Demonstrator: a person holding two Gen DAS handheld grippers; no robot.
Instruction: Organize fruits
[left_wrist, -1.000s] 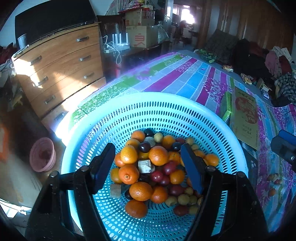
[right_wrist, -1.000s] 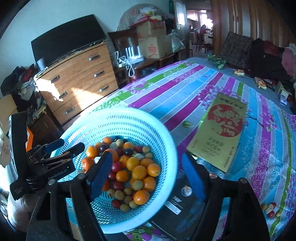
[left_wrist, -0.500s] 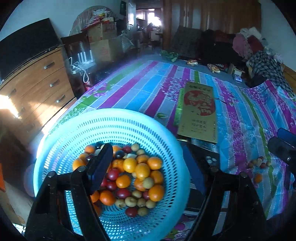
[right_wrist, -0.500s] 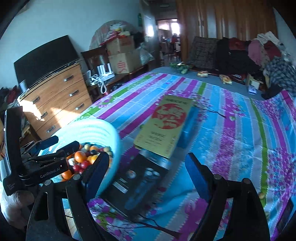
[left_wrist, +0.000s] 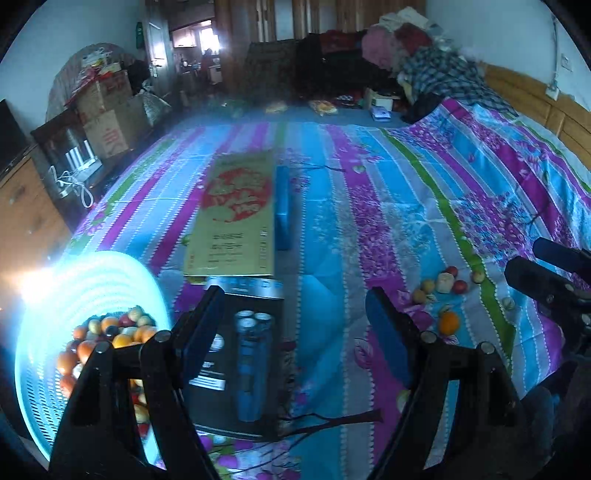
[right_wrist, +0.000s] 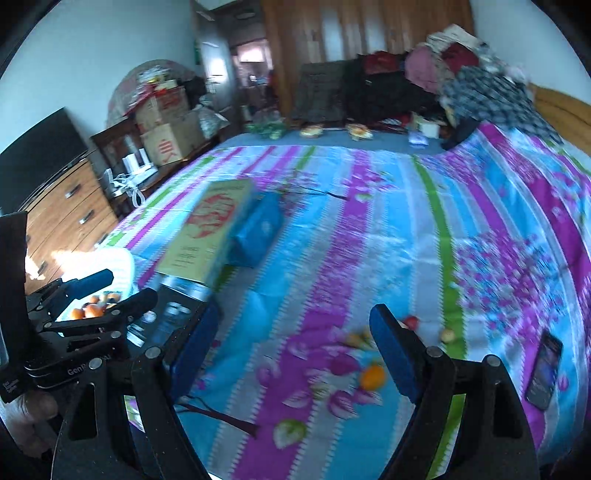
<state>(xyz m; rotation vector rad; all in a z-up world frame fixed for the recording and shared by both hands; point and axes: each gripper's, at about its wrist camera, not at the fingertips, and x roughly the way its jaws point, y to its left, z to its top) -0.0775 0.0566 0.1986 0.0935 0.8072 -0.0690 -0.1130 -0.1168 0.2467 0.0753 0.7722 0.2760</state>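
Note:
A light blue perforated basket (left_wrist: 40, 295) heaped with oranges and small red and green fruits (left_wrist: 110, 332) sits at the left edge of the bed. Loose fruit lies on the striped bedspread to the right: an orange (left_wrist: 448, 322) and a small cluster (left_wrist: 443, 282). My left gripper (left_wrist: 295, 332) is open and holds nothing, above a black box (left_wrist: 243, 369). My right gripper (right_wrist: 293, 347) is open too, with nothing between its pads. The orange (right_wrist: 373, 376) lies just inside its right finger, and a red fruit (right_wrist: 412, 322) lies behind that finger.
A gold box with red print (left_wrist: 236, 218) and a blue box (left_wrist: 282, 206) lie mid-bed. A phone (right_wrist: 545, 369) rests at the right. The left gripper (right_wrist: 129, 285) is at the left of the right wrist view. Clothes pile at the far end; a wooden dresser (right_wrist: 70, 218) stands left.
Both grippers have swung right, away from the basket. The basket has slid to the left edge of both views and the loose fruit on the bedspread has come into sight.

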